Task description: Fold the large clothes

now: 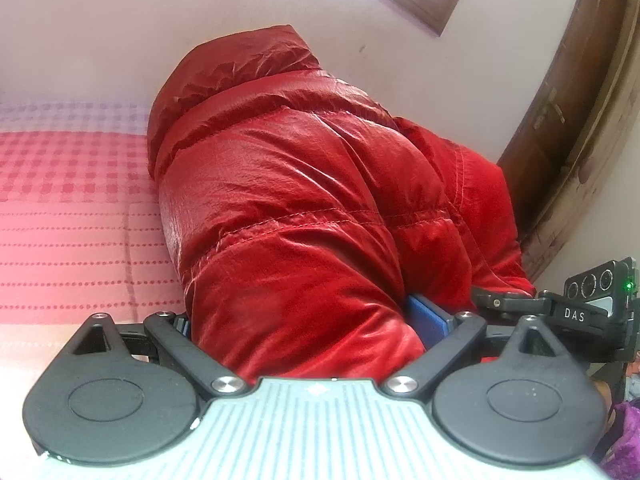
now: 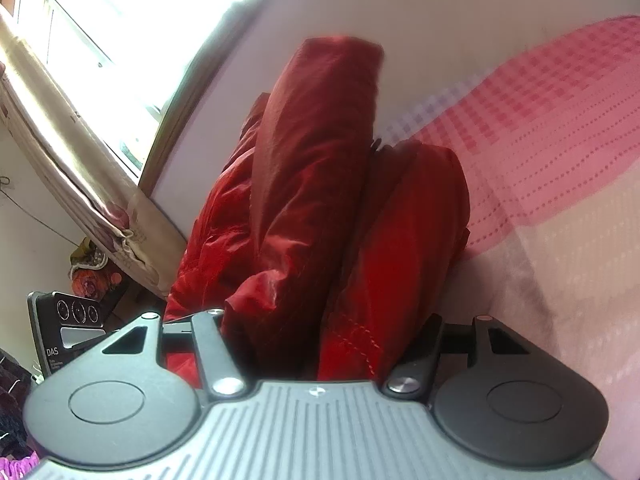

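A puffy, shiny red jacket [image 1: 304,184] lies bunched on the bed, its hood end toward the wall. Its near end fills the whole gap of my left gripper [image 1: 304,320], whose jaws stand wide and press the padding; a blue pad [image 1: 430,316] shows against the fabric. In the right wrist view the red jacket [image 2: 316,184] rises in two thick folds. My right gripper [image 2: 320,332] has its fingers closed on the lower folds with the stitched hem. Both fingertips are buried in cloth.
The bed carries a pink checked sheet [image 1: 72,184] that runs to a pale wall. A dark wooden frame [image 1: 568,128] stands right of the jacket. A bright window [image 2: 120,40] with a curtain [image 2: 80,168] is on the left, clutter below it.
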`<state>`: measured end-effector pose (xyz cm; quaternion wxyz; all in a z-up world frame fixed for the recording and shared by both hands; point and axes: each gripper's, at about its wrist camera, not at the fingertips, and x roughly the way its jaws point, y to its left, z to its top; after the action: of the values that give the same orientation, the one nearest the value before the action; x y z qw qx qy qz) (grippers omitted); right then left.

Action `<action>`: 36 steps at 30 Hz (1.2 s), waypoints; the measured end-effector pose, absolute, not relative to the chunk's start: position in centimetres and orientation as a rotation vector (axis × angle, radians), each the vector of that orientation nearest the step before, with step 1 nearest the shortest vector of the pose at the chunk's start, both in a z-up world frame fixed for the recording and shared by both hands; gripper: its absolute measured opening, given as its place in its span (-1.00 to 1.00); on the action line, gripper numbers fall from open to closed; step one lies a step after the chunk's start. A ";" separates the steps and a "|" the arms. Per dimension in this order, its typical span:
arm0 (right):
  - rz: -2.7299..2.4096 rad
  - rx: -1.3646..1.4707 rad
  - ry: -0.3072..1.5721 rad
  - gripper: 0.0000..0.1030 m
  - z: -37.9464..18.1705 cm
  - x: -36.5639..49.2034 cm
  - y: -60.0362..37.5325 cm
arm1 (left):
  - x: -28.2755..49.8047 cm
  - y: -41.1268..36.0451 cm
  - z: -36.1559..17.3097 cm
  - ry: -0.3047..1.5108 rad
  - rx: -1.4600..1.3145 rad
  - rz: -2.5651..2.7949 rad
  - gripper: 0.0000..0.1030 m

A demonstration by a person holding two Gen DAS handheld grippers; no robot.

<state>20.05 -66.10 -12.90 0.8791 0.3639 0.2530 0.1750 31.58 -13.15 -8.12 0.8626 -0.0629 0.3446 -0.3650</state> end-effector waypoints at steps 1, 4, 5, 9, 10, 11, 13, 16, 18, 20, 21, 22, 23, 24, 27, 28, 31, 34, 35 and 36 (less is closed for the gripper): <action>0.363 0.761 0.529 0.17 -12.9 19.9 -65.9 | 31.5 -13.2 -8.0 0.723 -0.132 -0.763 0.84; 0.363 0.763 0.529 0.17 -12.7 19.4 -65.4 | 31.2 -13.2 -7.8 0.727 -0.128 -0.756 0.84; 0.364 0.765 0.530 0.17 -12.7 19.3 -65.3 | 31.1 -13.0 -7.7 0.726 -0.125 -0.754 0.84; 0.372 0.772 0.532 0.17 -12.6 18.8 -64.5 | 30.4 -12.7 -7.4 0.722 -0.122 -0.740 0.84; 0.375 0.773 0.533 0.17 -12.6 18.7 -64.3 | 30.2 -12.4 -7.4 0.723 -0.124 -0.736 0.84; 0.377 0.771 0.533 0.17 -12.5 18.6 -64.0 | 30.3 -12.3 -7.3 0.723 -0.125 -0.732 0.84; 0.385 0.770 0.537 0.17 -12.4 18.4 -63.5 | 30.0 -11.8 -7.1 0.723 -0.125 -0.724 0.84; 0.397 0.765 0.540 0.17 -12.2 18.2 -62.6 | 29.5 -11.3 -6.8 0.721 -0.125 -0.708 0.84; 0.406 0.762 0.543 0.17 -12.1 18.1 -62.0 | 29.2 -10.9 -6.5 0.719 -0.127 -0.697 0.84; 0.416 0.757 0.546 0.17 -11.9 18.1 -61.2 | 28.9 -10.3 -6.3 0.716 -0.128 -0.693 0.84; 0.420 0.754 0.547 0.17 -11.7 18.1 -60.8 | 28.9 -10.2 -6.2 0.714 -0.129 -0.687 0.84; 0.426 0.753 0.549 0.17 -11.6 18.2 -60.5 | 28.9 -10.1 -6.0 0.713 -0.132 -0.681 0.84; 0.433 0.749 0.550 0.17 -11.5 18.3 -60.0 | 28.8 -9.9 -6.0 0.712 -0.133 -0.675 0.84; 0.439 0.745 0.551 0.17 -11.4 18.3 -59.7 | 28.7 -9.8 -5.9 0.710 -0.135 -0.667 0.84; 0.458 0.738 0.555 0.17 -11.1 18.6 -58.5 | 28.6 -9.6 -5.9 0.705 -0.142 -0.649 0.84; 0.464 0.734 0.556 0.17 -10.9 18.7 -58.0 | 28.6 -9.6 -5.8 0.703 -0.144 -0.642 0.84; 0.485 0.724 0.559 0.17 -10.5 19.3 -56.7 | 28.5 -9.4 -5.7 0.695 -0.148 -0.625 0.84; 0.506 0.719 0.560 0.17 -10.1 19.8 -55.4 | 28.3 -9.2 -5.6 0.684 -0.154 -0.605 0.84; 0.511 0.715 0.561 0.17 -10.0 19.9 -55.0 | 28.3 -9.1 -5.5 0.681 -0.157 -0.597 0.84; 0.518 0.713 0.561 0.17 -9.8 20.1 -54.5 | 28.2 -8.8 -5.5 0.678 -0.160 -0.592 0.84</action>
<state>20.11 -54.54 -9.85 0.8667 0.3403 0.2681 0.2472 28.21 -8.82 -5.51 0.8974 -0.0772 0.3273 -0.2857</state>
